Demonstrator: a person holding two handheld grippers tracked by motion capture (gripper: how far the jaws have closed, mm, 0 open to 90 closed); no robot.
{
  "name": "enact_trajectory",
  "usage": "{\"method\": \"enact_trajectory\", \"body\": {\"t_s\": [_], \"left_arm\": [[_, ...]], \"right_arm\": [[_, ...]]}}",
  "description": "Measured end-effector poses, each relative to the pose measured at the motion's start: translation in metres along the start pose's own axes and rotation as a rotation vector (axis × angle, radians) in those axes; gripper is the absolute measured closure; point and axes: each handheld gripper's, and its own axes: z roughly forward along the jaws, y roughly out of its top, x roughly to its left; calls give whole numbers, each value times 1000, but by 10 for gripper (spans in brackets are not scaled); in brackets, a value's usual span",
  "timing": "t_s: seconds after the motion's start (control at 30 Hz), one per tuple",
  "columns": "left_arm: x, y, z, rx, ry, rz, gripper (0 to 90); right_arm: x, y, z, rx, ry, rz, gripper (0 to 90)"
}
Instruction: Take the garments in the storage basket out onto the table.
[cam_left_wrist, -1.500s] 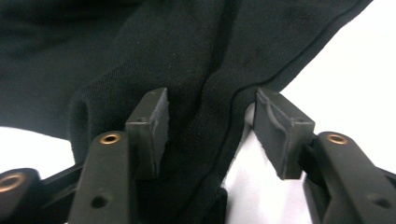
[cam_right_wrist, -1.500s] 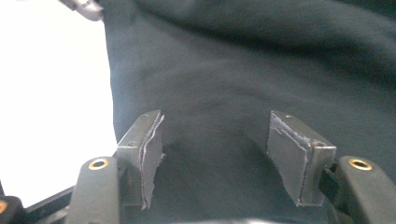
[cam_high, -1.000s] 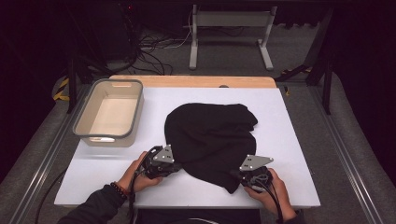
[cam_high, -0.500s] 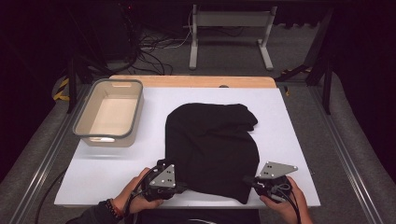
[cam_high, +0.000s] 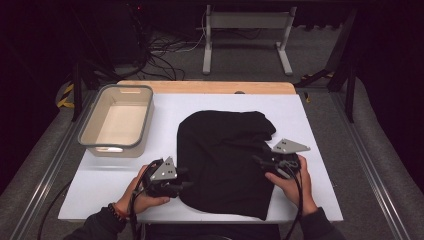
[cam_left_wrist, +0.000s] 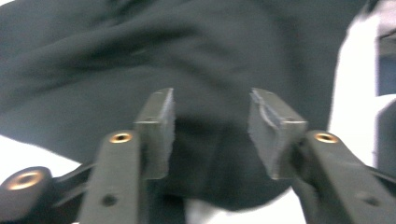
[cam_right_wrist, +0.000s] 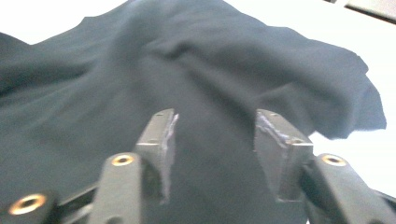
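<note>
A black cloth (cam_high: 225, 165) lies spread and rumpled across the middle of the white table (cam_high: 320, 125), its near edge close to the table's front. My left gripper (cam_high: 186, 179) lies at the cloth's left edge and points right. Its jaws have just been opening and stand apart, with the cloth (cam_left_wrist: 140, 46) lying beyond the left gripper (cam_left_wrist: 210, 100) and nothing pressed between the pads. My right gripper (cam_high: 258, 161) is over the cloth's right part and points left. Its jaws have just been opening too. The right gripper (cam_right_wrist: 215, 116) hovers above the dark fabric (cam_right_wrist: 140, 70) with a free gap.
A grey empty tub (cam_high: 120, 120) stands at the table's back left. A wooden strip (cam_high: 205, 87) borders the far edge. Bare white surface runs along the right side and the front left corner. Cables and a metal stand (cam_high: 245, 30) are on the floor behind.
Both grippers pulled the cloth's near edge toward the table's front, then their jaws opened and let it go. The right gripper has since moved away from me and inward over the cloth.
</note>
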Motion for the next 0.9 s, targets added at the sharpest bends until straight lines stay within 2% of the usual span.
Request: {"method": "enact_trajectory", "body": {"t_s": [0.03,0.07,0.1,0.13,0.17,0.2,0.23,0.27,0.3,0.37,0.4,0.43,0.47,0.57,0.6,0.67,0.73,0.8,0.9], "left_arm": [[8,0,8,16,2,-16,422],[12,0,12,25,18,-17,422],[19,0,18,35,31,-38,404],[27,0,27,46,30,-55,366],[31,-1,31,54,29,-77,366],[31,-1,31,54,29,-77,360],[38,-1,39,69,13,-111,350],[38,-1,39,69,13,-111,348],[40,-2,44,84,21,-111,347],[44,-3,48,71,3,-130,340],[44,-2,49,70,6,-126,363],[44,-2,49,70,6,-126,371],[44,-2,48,66,0,-126,411],[42,-3,46,66,-21,-114,505],[42,-3,46,66,-21,-114,556],[40,-2,45,67,-45,-101,635],[39,-2,45,73,-61,-94,728],[39,-2,45,73,-65,-96,756],[38,-2,43,81,-60,-81,853]], "right_arm": [[-10,4,21,41,-30,-1,426],[-10,4,21,41,-30,-1,426],[-13,5,27,51,-43,3,415],[-19,4,40,84,-43,20,408],[-21,3,44,101,-53,18,408],[-25,2,48,121,-80,16,408],[-29,0,51,135,-88,31,409],[-29,0,51,135,-88,31,409],[-37,-4,57,158,-93,56,418],[-40,-5,58,159,-87,71,427],[-42,-5,57,164,-89,85,479],[-42,-5,57,164,-89,85,479],[-43,-5,57,167,-87,81,565],[-44,-5,56,167,-85,80,654],[-44,-5,56,167,-85,80,654],[-43,-5,54,171,-93,71,731],[-43,-5,52,181,-90,56,844],[-44,-5,52,189,-79,63,856],[-47,-8,49,177,-60,81,879]]}}
